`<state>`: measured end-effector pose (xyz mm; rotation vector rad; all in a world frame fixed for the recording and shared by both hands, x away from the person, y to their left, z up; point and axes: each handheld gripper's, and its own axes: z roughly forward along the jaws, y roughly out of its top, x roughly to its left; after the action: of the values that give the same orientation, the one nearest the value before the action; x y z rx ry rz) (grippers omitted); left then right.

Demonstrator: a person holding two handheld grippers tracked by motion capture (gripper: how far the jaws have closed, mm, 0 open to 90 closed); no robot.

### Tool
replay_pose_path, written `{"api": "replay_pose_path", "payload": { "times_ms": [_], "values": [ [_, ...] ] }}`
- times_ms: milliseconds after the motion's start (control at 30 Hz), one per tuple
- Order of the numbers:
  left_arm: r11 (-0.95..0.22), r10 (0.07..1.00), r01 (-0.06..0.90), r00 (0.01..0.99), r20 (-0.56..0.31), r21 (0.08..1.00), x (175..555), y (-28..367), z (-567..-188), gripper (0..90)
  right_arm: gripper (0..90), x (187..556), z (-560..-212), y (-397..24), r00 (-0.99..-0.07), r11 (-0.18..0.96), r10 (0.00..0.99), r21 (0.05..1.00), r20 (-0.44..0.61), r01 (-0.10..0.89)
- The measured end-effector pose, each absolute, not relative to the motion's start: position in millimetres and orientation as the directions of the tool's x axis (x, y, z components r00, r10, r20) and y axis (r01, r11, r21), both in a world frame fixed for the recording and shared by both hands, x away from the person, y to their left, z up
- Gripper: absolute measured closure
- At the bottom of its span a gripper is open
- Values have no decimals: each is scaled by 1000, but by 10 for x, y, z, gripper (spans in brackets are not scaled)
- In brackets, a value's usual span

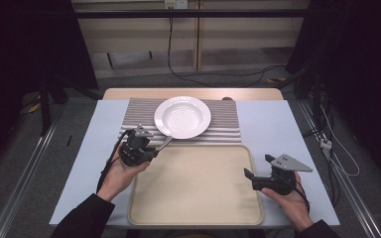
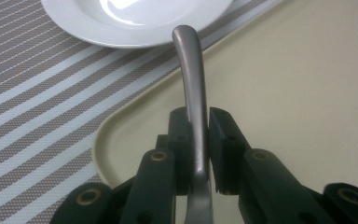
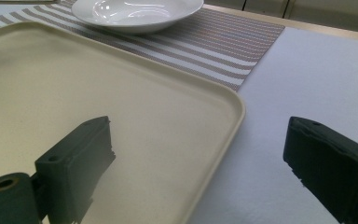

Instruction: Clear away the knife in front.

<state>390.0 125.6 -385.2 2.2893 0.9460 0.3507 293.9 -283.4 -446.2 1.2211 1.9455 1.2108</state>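
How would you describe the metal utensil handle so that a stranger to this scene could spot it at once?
Start at the beige tray nearest the person, then go to its far left corner, next to the striped mat with the white plate. There the left claw is shut on a slim handle pointing at the plate. It is the only grey metal piece, curved and shiny.

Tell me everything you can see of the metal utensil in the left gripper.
The metal utensil is a slim handle of dull grey brushed metal with a rounded, curved tip. The left gripper clamps it between both black pads, mid-handle. It juts forward above the beige tray's far-left corner, its tip toward the white plate on the striped mat. Its working end is hidden.
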Motion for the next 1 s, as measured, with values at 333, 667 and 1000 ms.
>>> {"api": "replay_pose_path", "payload": {
  "times_ms": [333,667,1000],
  "values": [
    [-577,675,532,738,-5,619,3749,1093,-3988,799,82,2940,-4463,-2831,-446,186,895,891,20,413],
    [-606,665,549,746,-12,576,3681,1031,-4164,799,82,2939,-4464,-2829,-449,190,893,891,17,412],
    [-622,660,557,751,-14,550,3672,985,-4246,799,82,2937,-4464,-2825,-450,193,893,890,15,413]
  ]
}}
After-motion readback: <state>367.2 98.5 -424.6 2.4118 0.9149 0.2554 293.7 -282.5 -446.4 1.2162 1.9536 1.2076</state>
